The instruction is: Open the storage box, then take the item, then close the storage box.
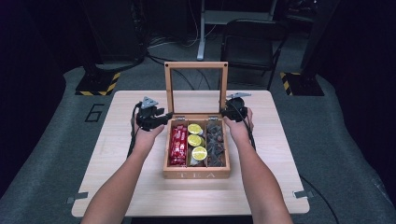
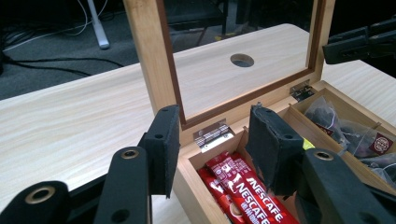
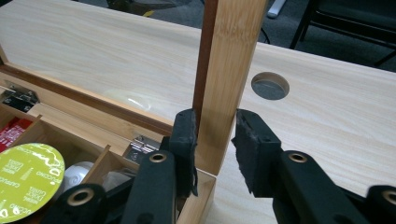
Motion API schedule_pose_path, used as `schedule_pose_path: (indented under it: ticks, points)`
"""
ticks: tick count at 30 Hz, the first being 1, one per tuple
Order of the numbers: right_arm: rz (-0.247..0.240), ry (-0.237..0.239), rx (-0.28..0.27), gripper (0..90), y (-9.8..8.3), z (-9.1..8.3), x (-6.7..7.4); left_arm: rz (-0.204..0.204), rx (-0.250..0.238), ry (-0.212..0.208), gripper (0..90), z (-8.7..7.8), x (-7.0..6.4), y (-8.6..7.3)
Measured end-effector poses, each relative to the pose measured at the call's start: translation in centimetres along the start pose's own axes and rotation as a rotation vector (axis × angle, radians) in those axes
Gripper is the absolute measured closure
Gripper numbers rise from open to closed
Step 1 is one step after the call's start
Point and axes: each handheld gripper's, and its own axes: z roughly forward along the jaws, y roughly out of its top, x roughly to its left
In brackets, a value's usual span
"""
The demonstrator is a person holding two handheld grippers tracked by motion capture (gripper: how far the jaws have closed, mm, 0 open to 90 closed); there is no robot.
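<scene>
Wooden tea box [image 1: 196, 174] sits mid-table [image 1: 140, 196], lid [image 1: 196, 65] upright. Right gripper [image 3: 215, 135] clamps lid's right post, 1 pad touching. Left gripper [image 2: 212, 140] straddles lid's left post near the hinge [image 2: 212, 135], jaws parted, not gripping.

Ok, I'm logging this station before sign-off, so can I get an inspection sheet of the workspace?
Surface: wooden table, one round hole.
Job's things: box, lid upright; sticks, capsules and tea bags inside.
Clutter: nothing seen.
Grippers: left claw open at the box's back left corner; right claw shut on the lid's right rail.
Cables: gripper cables trail along the forearms; floor cables behind.
Surroundings: chair, striped bases.
</scene>
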Motion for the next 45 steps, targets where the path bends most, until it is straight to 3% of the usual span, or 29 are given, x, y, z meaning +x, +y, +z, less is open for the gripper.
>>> schedule_pose_path:
  ticks: [5,7,11,19,26,29,38,45]
  points:
    - [-0.014,0.015,-0.015,62.3,0.2,-0.7,0.3,-0.016,0.003,0.005,50.7,-0.4,0.4,-0.2]
    - [-0.047,0.022,-0.02,60.3,0.3,-0.9,0.4,-0.021,-0.001,0.01,50.4,-0.6,0.5,-0.2]
    - [-0.039,0.051,-0.022,56.0,0.4,-1.5,0.9,-0.027,-0.006,0.013,49.7,-0.9,0.6,-0.1]
    - [-0.084,0.081,-0.004,49.5,-0.1,-1.9,1.6,-0.019,0.008,0.021,47.7,-1.2,0.8,-0.2]
    - [-0.093,0.146,0.007,39.3,-0.5,-2.2,2.3,-0.063,-0.005,0.002,43.2,-1.5,0.8,-0.3]
    - [-0.085,0.167,0.0,36.7,-0.6,-2.6,2.6,-0.064,0.006,-0.006,42.6,-1.5,0.6,-0.4]
    - [-0.138,0.235,-0.002,25.6,-0.6,-4.5,3.4,-0.045,0.006,-0.019,39.9,-1.4,0.2,-0.3]
    - [-0.162,0.246,0.0,22.7,-0.6,-5.6,4.3,-0.029,-0.001,-0.043,37.2,-1.7,-0.3,0.0]
